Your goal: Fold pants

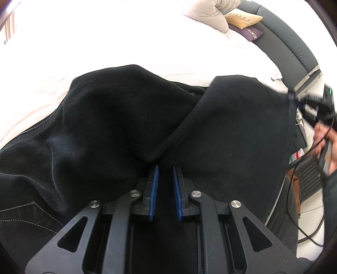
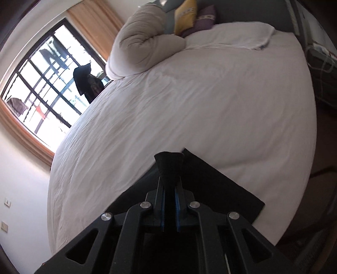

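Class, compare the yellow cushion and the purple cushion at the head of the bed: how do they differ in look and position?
The yellow cushion is bright gold with a pale patterned band; the purple cushion is dark violet with a fainter band. In the right wrist view, the yellow cushion overlaps the purple cushion, partly hiding it, and sits nearer the bundled beige duvet. Both lean against the grey headboard on the white bed.
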`<state>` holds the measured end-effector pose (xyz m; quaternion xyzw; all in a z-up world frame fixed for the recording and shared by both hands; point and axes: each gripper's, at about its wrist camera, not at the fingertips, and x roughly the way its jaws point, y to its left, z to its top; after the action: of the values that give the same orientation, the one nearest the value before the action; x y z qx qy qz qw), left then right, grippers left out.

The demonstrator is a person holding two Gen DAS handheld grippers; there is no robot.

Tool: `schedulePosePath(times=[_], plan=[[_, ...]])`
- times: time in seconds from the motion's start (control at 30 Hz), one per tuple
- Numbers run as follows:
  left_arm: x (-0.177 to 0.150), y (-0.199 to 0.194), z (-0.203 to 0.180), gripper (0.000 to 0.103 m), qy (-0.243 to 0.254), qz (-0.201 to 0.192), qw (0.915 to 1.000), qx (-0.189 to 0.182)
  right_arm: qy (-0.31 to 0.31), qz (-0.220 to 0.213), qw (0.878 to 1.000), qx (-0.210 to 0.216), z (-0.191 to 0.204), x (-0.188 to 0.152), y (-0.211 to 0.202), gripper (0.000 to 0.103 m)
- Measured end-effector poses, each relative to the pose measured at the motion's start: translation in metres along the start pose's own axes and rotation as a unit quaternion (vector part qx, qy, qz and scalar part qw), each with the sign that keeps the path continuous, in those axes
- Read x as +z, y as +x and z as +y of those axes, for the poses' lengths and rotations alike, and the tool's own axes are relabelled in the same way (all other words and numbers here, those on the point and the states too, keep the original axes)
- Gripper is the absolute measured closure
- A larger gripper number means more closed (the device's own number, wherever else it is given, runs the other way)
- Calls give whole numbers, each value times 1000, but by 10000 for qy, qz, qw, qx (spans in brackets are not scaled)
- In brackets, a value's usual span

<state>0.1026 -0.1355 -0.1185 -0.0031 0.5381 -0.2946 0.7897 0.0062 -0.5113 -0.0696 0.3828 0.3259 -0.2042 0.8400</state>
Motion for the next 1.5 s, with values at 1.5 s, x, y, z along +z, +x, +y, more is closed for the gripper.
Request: schedulePosePath(times=[1.5], plan=[[3,4,-44,88,175,45,9978,644,2359,972,9539,1582,-93,-49,42,60]])
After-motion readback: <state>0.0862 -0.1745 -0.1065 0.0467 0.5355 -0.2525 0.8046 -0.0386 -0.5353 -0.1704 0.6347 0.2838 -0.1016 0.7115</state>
